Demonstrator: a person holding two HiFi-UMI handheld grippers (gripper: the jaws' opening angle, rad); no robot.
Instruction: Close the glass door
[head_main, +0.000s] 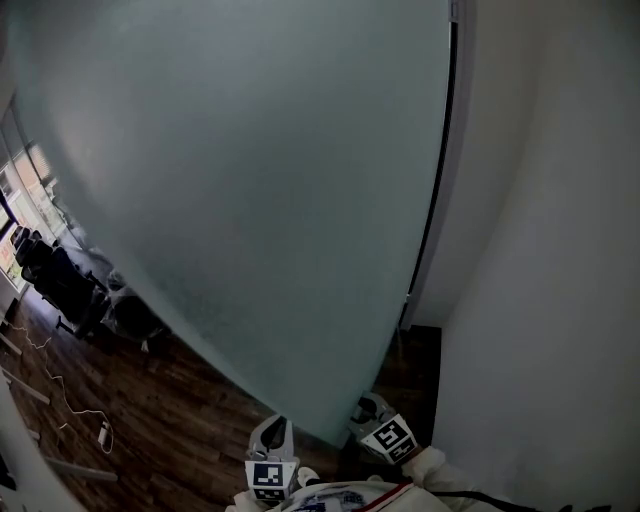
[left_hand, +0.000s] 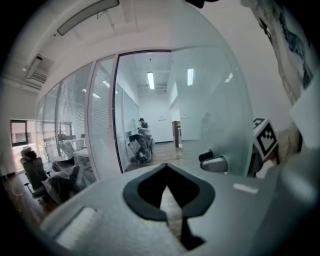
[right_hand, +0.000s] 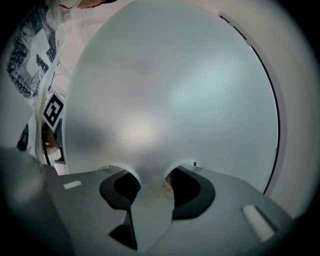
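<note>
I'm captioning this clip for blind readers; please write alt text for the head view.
A frosted glass door fills the frame, seen from above, beside a white wall. At the bottom, the left gripper and right gripper sit on opposite sides of it, above dark wood floor.

Right gripper (right_hand: 152, 181) — jaws set either side of the pale door handle (right_hand: 150, 212), pads touching it. Frosted glass door (right_hand: 170, 90) fills the view — dark edge strip (right_hand: 276, 125) at right.
</note>
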